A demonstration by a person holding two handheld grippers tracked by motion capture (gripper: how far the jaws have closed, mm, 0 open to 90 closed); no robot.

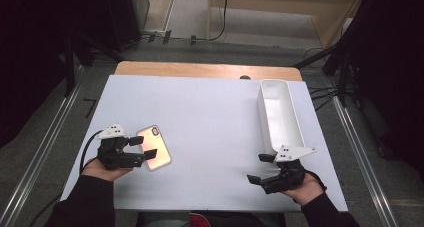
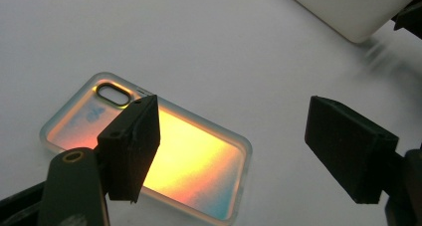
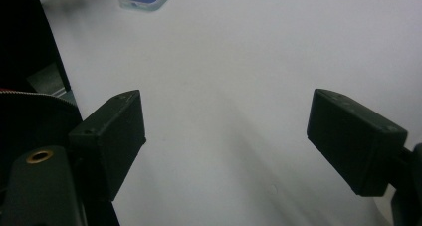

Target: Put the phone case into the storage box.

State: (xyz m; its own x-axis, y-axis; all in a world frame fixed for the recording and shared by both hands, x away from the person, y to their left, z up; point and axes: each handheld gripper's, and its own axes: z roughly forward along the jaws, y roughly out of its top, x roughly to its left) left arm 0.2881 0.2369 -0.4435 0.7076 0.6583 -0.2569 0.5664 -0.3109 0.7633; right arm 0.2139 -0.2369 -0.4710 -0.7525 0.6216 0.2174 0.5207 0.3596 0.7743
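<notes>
Left gripper [image 1: 141, 147] gapes over the phone case [image 1: 154, 147], gripping nothing; right gripper [image 1: 261, 168] idles, open, empty; square up on both long edges before squeezing.

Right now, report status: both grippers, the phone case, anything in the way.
Left gripper open over the phone case, no grip. Right gripper open, nothing between its jaws, beside the white bin. Case flat on the white table. Path unobstructed.

Black jaws, grey plates, dark sleeves [image 1: 85, 199]

Left claw [image 1: 141, 147] agape; right claw [image 1: 260, 168] agape, low.
</notes>
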